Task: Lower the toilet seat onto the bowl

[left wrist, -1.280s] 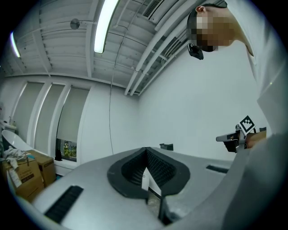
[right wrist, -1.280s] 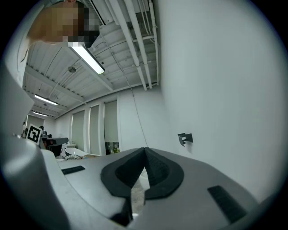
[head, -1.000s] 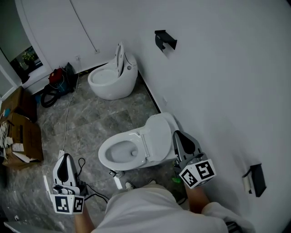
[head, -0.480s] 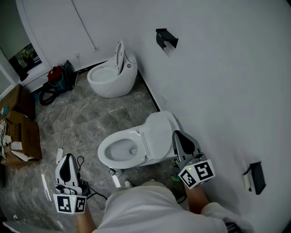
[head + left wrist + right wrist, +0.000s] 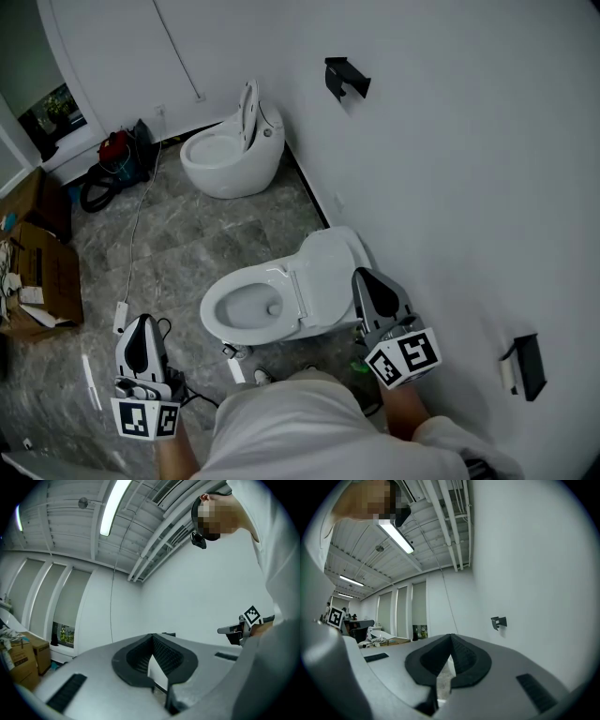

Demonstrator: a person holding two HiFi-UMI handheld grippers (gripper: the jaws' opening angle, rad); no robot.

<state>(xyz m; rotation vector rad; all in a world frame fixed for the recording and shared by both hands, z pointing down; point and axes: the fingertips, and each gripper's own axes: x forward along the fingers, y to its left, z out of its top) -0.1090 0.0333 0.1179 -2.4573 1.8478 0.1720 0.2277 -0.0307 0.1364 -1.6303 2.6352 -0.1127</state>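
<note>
Head view, toilet seat [image 5: 328, 272]: tipped up behind the bowl [image 5: 246, 307], at the floor's wall edge; seat and lid can't be told apart.
Head view, left gripper [image 5: 141, 325]: over the floor, well apart from the bowl.
Head view, right gripper [image 5: 368, 278]: just beside the raised seat.
Left gripper view, left gripper: jaws clenched together, nothing between them.
Right gripper view, right gripper: jaws clenched together, nothing between them.

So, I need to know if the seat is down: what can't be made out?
Near toilet, head view: steep angle; seat up or down unclear.
Toilet's foot, head view: hidden behind the person's torso.
Gripper views: left gripper and right gripper fill the lower frame; toilet not recognisable.
Cardboard box, head view: cut by the left edge.
</note>
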